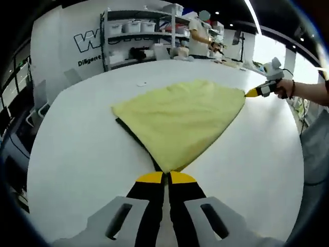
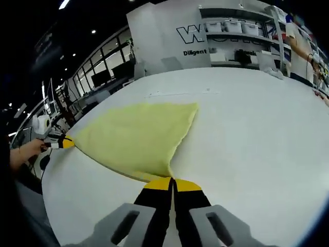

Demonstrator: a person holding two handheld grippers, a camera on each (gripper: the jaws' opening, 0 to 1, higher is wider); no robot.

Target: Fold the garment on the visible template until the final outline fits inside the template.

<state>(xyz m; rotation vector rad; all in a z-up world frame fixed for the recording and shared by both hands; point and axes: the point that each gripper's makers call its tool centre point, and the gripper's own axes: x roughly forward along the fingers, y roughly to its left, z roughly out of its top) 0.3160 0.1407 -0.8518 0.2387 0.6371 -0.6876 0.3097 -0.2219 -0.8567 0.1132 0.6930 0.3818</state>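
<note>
A pale yellow garment (image 1: 180, 116) lies spread in a fan shape on the white round table (image 1: 77, 154). A dark template edge (image 1: 132, 136) peeks out under its left side. My left gripper (image 1: 167, 176) is shut on the near corner of the cloth. At the right a person's hand holds my right gripper (image 1: 253, 93), pinching the far right corner. In the right gripper view the garment (image 2: 136, 139) runs from my right gripper (image 2: 172, 181), shut on its corner, to the left gripper (image 2: 67, 142) at the left edge.
Shelves with white bins (image 1: 136, 28) stand behind the table, and a person (image 1: 198, 36) works at a bench there. A white wall panel with lettering (image 2: 169, 38) stands beyond the table's far edge. Desks with monitors (image 2: 103, 77) line the left.
</note>
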